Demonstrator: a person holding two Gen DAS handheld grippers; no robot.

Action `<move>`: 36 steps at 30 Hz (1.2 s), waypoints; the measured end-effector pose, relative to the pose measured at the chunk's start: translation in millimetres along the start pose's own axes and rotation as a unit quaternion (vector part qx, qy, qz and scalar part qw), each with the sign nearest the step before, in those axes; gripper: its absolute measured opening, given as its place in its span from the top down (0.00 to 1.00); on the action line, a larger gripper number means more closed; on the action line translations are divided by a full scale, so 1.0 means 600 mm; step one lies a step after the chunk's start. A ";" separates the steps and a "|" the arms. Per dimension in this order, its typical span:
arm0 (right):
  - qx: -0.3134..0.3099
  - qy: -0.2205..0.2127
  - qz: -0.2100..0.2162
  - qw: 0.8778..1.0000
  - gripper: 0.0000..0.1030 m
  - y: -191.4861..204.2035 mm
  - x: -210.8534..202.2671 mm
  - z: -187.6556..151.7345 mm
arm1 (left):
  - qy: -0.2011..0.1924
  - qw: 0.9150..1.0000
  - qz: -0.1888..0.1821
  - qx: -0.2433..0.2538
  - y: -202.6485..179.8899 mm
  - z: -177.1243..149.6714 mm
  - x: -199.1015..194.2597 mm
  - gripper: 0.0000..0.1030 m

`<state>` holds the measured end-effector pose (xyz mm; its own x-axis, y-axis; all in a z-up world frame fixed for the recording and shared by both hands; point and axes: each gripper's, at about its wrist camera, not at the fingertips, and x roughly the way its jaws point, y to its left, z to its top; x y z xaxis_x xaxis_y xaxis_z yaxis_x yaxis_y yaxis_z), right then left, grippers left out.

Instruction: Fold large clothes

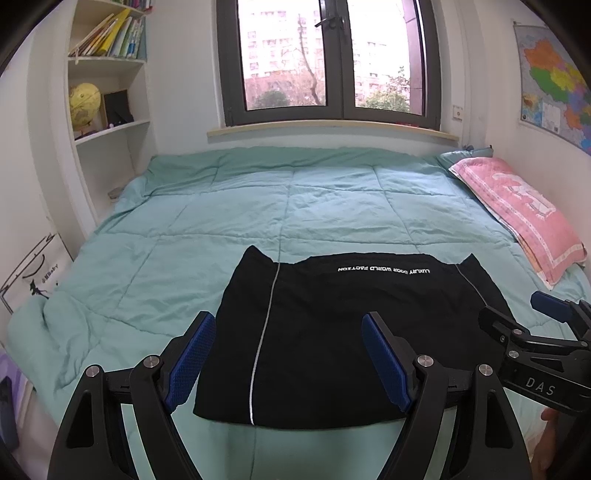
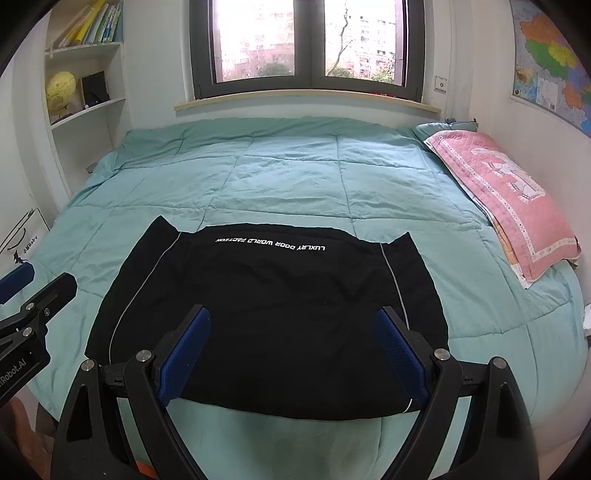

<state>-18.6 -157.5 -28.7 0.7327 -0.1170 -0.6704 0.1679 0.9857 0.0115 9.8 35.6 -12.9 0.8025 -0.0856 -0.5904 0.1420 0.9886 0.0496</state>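
A black garment lies spread flat on the teal quilt of the bed, filling the lower middle of both views, its near edge straight across the bottom of the frame and two small corners poking up at its far side. White lettering reading LUXLRY DOOR WORLD FACTION runs upside down along its far edge, and a thin pale stripe runs down each side. The left gripper hangs just above the near half of the cloth, its blue-padded fingers spread wide apart with nothing between them. The right gripper does the same in its own view, jaws wide and empty, over the garment's near right part; it also shows at the right edge of the left wrist view (the letters DAS are legible on its body). A pink quilted pillow rests along the right side of the bed. At the top centre a dark-framed window looks out on apartment blocks and trees. In the upper left a white shelf carries a yellow globe and leaning books; a coloured map hangs on the wall at upper right.
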 end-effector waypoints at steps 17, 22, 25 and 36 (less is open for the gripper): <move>0.002 0.005 0.008 1.000 0.11 0.005 0.003 -0.006 | 0.008 1.000 -0.002 -0.002 -0.003 -0.003 0.005 0.20; 0.005 0.010 0.010 1.000 0.11 0.006 0.007 -0.009 | 0.009 1.000 -0.002 0.000 -0.005 -0.004 0.005 0.20; 0.005 0.012 0.011 1.000 0.11 0.004 0.009 -0.009 | 0.011 1.000 -0.001 0.000 -0.006 -0.005 0.007 0.20; 0.007 0.016 0.015 1.000 0.11 0.001 0.016 -0.007 | 0.018 1.000 -0.003 -0.003 -0.004 -0.003 0.017 0.20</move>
<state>-14.4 -157.4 -38.3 0.7156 -0.0840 -0.6935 0.1560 0.9869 0.0415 16.7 32.3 -20.5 0.7801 -0.0864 -0.6196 0.1422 0.9890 0.0412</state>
